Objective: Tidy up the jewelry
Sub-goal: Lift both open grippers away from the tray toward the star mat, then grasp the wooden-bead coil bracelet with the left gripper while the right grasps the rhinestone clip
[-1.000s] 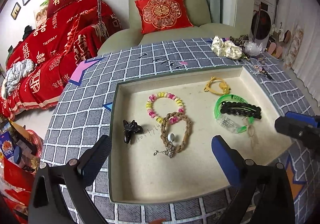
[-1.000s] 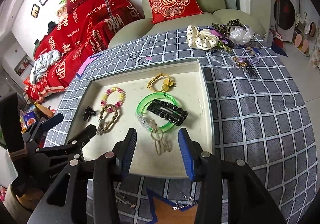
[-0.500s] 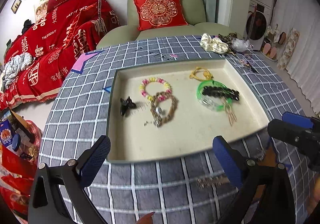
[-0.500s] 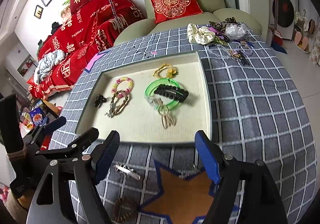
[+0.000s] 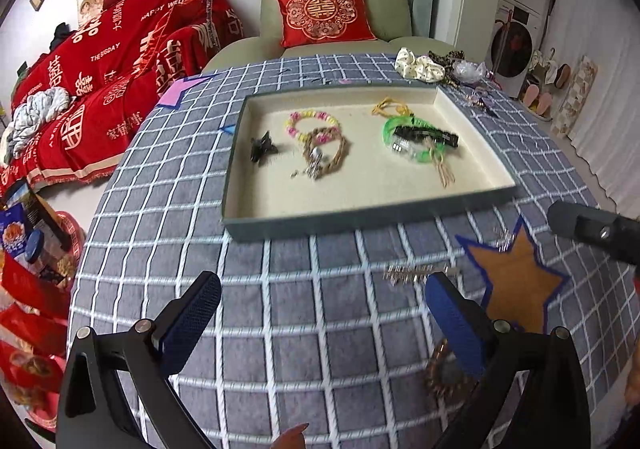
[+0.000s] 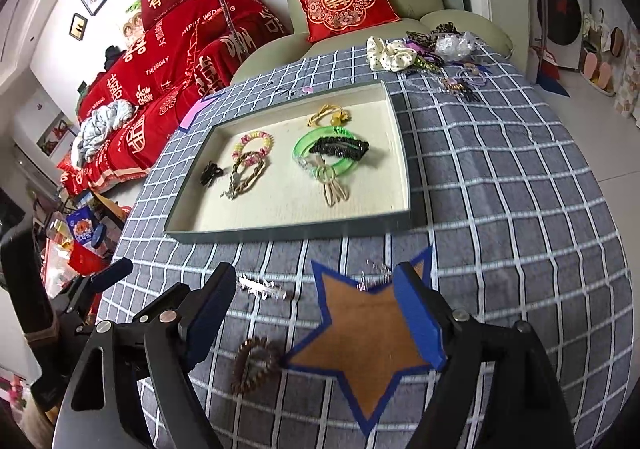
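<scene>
A shallow cream-lined tray (image 5: 360, 225) (image 6: 280, 235) on the checked cloth holds a black claw clip (image 6: 210, 173), a pastel bead bracelet (image 6: 256, 141), a braided bracelet (image 6: 246, 175), a green bangle (image 6: 320, 165), a black barrette (image 6: 340, 147), a yellow tie (image 6: 328, 115) and a beige hair tie (image 6: 334, 189). On the cloth near me lie a silver hair clip (image 6: 262, 287) (image 5: 416, 273), a small silver piece (image 6: 374, 275) and a brown bead bracelet (image 6: 254, 367) (image 5: 448, 373). My left gripper (image 5: 320, 321) is open and empty. My right gripper (image 6: 312, 313) is open and empty above the brown star patch (image 6: 360, 337).
A pile of scrunchies and hair accessories (image 6: 420, 53) lies at the table's far right corner. A green armchair with a red cushion (image 6: 344, 5) stands behind the table. A red-covered sofa (image 6: 160, 61) is at the left. A pink star patch (image 5: 176, 93) marks the far left.
Both grippers have pulled back from the tray toward the near table edge. The right gripper's jaws have opened wide. The hair clip and brown bracelet have come into view.
</scene>
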{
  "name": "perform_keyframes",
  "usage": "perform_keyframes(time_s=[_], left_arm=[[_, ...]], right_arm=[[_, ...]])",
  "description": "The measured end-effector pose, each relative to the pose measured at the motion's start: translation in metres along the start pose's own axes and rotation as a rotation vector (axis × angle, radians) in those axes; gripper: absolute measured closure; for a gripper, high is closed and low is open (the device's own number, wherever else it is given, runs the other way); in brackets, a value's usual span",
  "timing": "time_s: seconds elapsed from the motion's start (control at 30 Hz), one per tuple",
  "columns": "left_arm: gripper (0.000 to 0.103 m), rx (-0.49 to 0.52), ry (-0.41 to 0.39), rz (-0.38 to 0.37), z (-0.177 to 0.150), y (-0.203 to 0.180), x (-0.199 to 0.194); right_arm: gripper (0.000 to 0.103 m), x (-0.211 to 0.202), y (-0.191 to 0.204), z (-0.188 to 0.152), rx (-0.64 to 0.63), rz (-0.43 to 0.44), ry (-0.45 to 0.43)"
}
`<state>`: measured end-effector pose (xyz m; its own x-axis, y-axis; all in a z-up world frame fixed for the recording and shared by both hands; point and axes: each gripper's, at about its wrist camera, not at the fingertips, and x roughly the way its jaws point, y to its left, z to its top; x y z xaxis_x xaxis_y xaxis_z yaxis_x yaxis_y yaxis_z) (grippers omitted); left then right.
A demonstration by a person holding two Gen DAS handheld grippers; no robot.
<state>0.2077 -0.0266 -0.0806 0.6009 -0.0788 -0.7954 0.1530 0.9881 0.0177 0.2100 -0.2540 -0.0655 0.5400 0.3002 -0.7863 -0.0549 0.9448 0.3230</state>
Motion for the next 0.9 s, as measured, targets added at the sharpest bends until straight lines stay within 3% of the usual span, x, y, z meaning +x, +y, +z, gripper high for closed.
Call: perform_keyframes(time_s=[0.2,0.23,0.3,0.43,0.57,0.9], left_arm=[[0.000,-0.017,0.008,0.009,-0.024,0.005,-0.012],[0.000,-0.021,0.011,0.006,-0.028,0.006,-0.013],[0.000,-0.022,0.018,-0.004,-0.035,0.006,-0.014],[0.000,-0.027,0.026,-0.012,-0.047,0.003,-0.018],[0.000,-0.021,0.050,-0.066,-0.058,-0.006,-0.020],[0.000,0.016,0.089,-0.090,-0.076,-0.033,-0.017]], right_arm=[[0.016,-0.013,-0.004,-0.018,0.022,0.011,0.003],[0.007,-0.014,-0.005,-0.021,0.025,0.018,0.007],[0.000,-0.017,-0.007,-0.028,0.030,0.026,0.006],[0.000,-0.022,-0.013,-0.041,0.043,0.022,0.002],[0.000,-0.026,-0.023,-0.051,0.060,0.017,0.024],[0.000,-0.025,-0.049,-0.086,0.073,-0.037,0.091]])
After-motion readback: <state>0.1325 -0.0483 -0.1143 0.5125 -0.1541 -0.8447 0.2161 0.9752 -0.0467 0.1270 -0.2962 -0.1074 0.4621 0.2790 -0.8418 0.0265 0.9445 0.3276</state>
